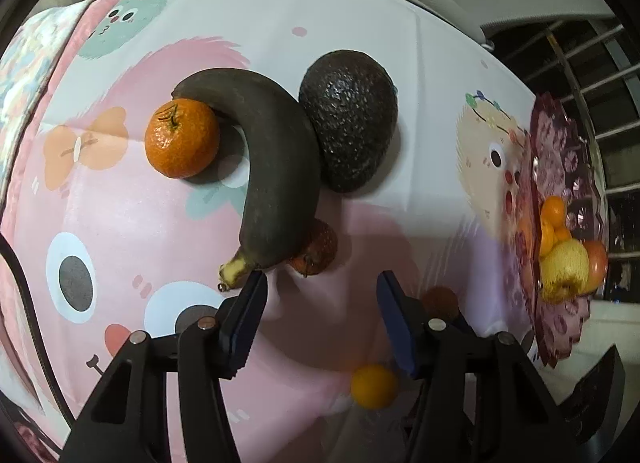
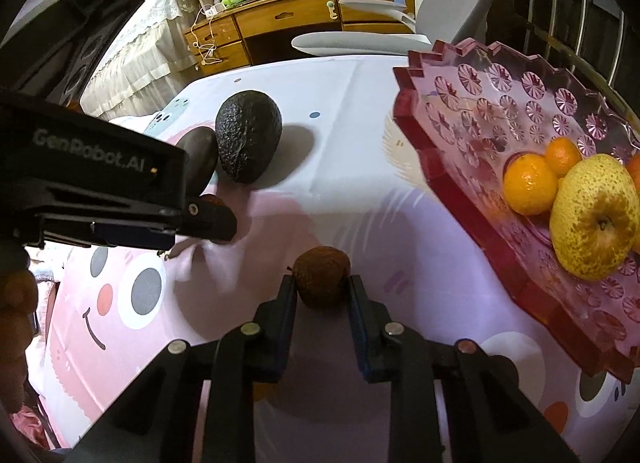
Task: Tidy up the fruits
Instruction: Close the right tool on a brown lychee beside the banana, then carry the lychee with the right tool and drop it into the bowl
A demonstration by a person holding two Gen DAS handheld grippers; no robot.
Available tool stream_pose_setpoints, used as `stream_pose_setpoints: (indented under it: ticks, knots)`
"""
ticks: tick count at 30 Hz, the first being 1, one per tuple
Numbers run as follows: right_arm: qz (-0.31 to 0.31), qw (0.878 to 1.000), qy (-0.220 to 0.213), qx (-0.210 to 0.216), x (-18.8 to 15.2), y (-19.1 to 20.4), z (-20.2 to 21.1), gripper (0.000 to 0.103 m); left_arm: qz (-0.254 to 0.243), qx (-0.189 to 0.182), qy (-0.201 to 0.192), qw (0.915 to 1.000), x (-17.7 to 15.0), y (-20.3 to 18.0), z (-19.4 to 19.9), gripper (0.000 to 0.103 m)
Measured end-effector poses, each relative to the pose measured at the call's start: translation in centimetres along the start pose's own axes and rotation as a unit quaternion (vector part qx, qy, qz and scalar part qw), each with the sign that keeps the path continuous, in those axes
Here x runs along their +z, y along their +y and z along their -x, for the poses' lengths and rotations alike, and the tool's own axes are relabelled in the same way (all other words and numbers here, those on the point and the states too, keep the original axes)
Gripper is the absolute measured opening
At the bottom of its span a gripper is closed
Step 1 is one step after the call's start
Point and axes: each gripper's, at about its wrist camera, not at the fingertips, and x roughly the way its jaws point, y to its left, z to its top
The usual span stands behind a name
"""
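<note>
In the left wrist view a blackened banana curves between a tangerine and a dark avocado; a reddish lychee lies under the banana's stem end. My left gripper is open just short of that lychee. The pink glass tray at the right holds tangerines and a yellow pear. In the right wrist view my right gripper is shut on a brown lychee above the cloth, left of the tray. The avocado stands behind; the left gripper's body hides the banana.
The table carries a pink cartoon cloth. A small orange fruit shows blurred low between the left fingers. A grey chair and a wooden desk stand beyond the table's far edge. A metal rail runs behind the tray.
</note>
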Motion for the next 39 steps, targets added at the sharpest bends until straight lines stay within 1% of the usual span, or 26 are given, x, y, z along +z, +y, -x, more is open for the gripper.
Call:
stream_pose_setpoints:
  ticks: [4,7,8,11,15,24,27,30,34,39]
  knots:
    - [-0.005,1.000,0.001,0.000,-0.2,-0.6,0.6,0.025,0.009,0.011,-0.009,0.9999,0.2,-0.2,-0.5,0.052]
    - [-0.009,1.000,0.003,0.000,-0.3,-0.9,1.1,0.025,0.020,0.022,-0.015,0.9994,0.4,-0.3,-1.0,0.044]
    - [-0.011,1.000,0.003,-0.002,-0.3,-1.0,1.2,0.025,0.026,0.028,-0.017,0.9991,0.5,-0.2,-1.1,0.040]
    - [-0.018,1.000,0.003,-0.005,-0.3,-1.3,1.5,0.025,0.037,0.030,-0.019,0.9987,0.8,0.1,-1.4,0.035]
    - [-0.027,1.000,0.005,-0.009,-0.7,-1.7,1.9,0.025,0.037,0.030,-0.018,0.9987,1.0,0.2,-1.7,0.029]
    - [-0.042,0.999,0.009,-0.018,-0.6,-1.9,2.9,0.025,0.023,0.027,-0.006,0.9994,1.0,0.1,-1.6,0.025]
    - [-0.044,0.999,0.008,-0.020,-0.5,-1.9,3.6,0.025,0.012,0.019,-0.002,0.9998,0.6,-0.3,-1.3,0.024]
    - [-0.045,0.999,0.003,-0.021,-0.6,-1.8,4.6,0.025,-0.008,0.011,-0.007,0.9999,0.3,-1.2,-0.6,0.024]
    - [-0.046,0.999,-0.004,-0.023,-0.8,-1.7,6.2,0.025,-0.045,0.001,-0.024,0.9987,0.0,-2.7,1.0,0.024]
    - [-0.053,0.998,-0.022,-0.031,-0.8,-1.9,8.7,0.025,-0.089,-0.016,-0.053,0.9945,-0.1,-4.8,3.3,0.024]
